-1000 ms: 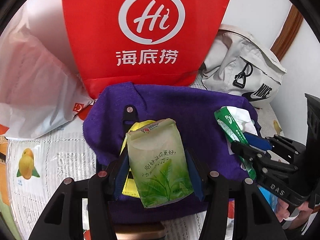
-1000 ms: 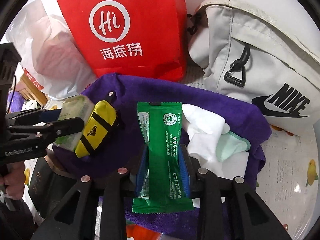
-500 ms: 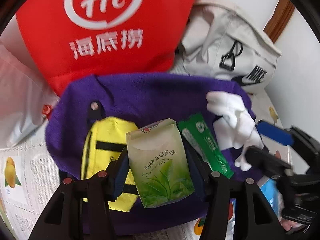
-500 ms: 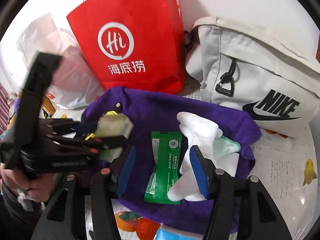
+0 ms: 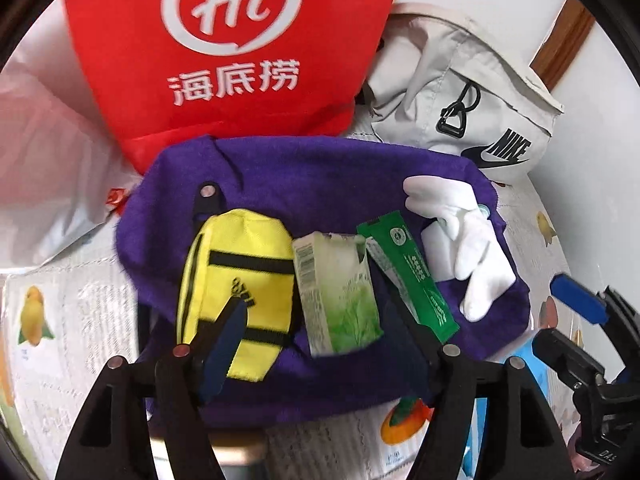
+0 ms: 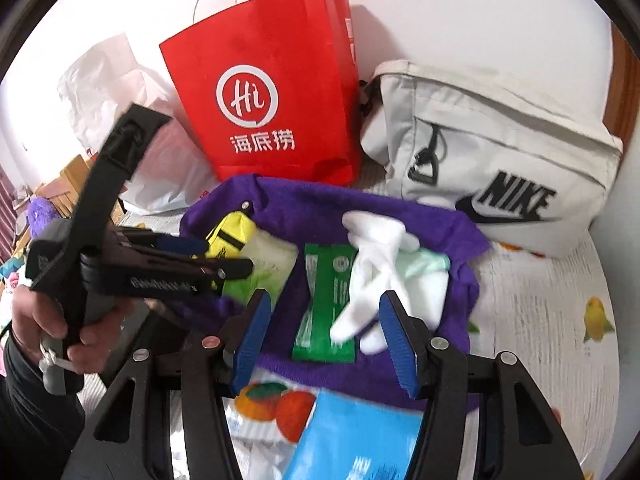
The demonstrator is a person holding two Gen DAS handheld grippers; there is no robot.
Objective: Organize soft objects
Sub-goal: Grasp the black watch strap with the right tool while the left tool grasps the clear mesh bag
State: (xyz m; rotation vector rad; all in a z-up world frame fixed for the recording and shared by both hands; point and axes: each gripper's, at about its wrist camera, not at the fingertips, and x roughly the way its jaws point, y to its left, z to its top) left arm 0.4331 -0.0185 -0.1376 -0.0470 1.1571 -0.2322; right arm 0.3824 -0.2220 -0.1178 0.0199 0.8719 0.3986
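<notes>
Four soft items on purple cloth [image 5: 320, 184]: yellow pouch [image 5: 240, 280], tissue pack [image 5: 340, 292], green sachet [image 5: 408, 276], white gloves [image 5: 472, 248], side by side. Left gripper [image 5: 316, 312] jaws just opened, tissue pack loose between. Right gripper [image 6: 326, 320] jaws apart, empty above sachet.

— What do we see behind everything?
— A plain white wall [image 6: 460, 12] runs along the far side, evenly lit, and we catch a strip of brown wooden trim [image 5: 560, 36] at the far right.
— And underneath?
— We see a white tablecloth [image 6: 540, 300] printed with yellow birds and orange fruit.
— Anything at the left?
— Far left in the right wrist view, we make out light wooden furniture [image 6: 76, 176], too small to tell what kind.
</notes>
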